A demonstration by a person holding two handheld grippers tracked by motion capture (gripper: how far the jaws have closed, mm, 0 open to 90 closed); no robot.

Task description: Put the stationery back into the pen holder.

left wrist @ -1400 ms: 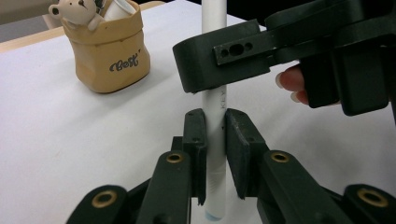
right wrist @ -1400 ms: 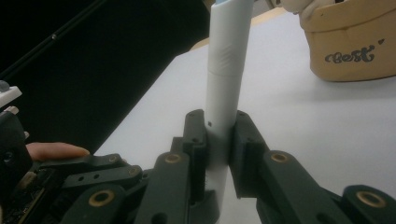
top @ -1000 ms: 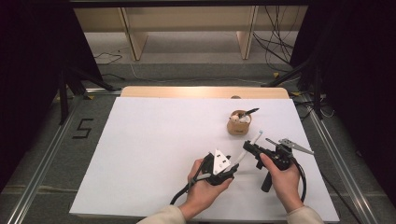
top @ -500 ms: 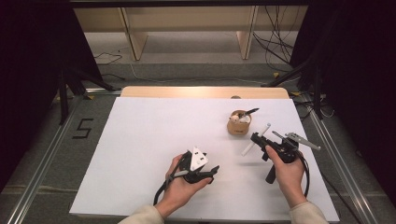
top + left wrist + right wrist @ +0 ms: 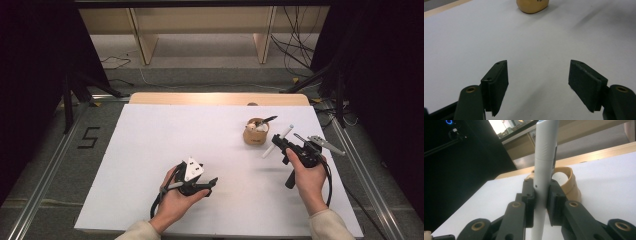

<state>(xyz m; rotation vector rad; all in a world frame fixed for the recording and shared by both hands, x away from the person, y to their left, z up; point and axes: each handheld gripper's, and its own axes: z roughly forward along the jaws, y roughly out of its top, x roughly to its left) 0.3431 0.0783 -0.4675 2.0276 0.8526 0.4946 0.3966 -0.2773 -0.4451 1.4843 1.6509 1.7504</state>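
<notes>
right gripper [image 5: 278,145] clamps white pen [image 5: 278,141] just right of the cup [image 5: 256,132], far right | left gripper [image 5: 212,182] wide, jaws just opened, nothing between, near centre | risk: slanted pen catches cup rim, tips cup

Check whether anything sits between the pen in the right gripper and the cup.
Nothing visible does. The right gripper holds the white pen just beside the tan cup; bare white table lies between. Items already stand in the cup.
</notes>
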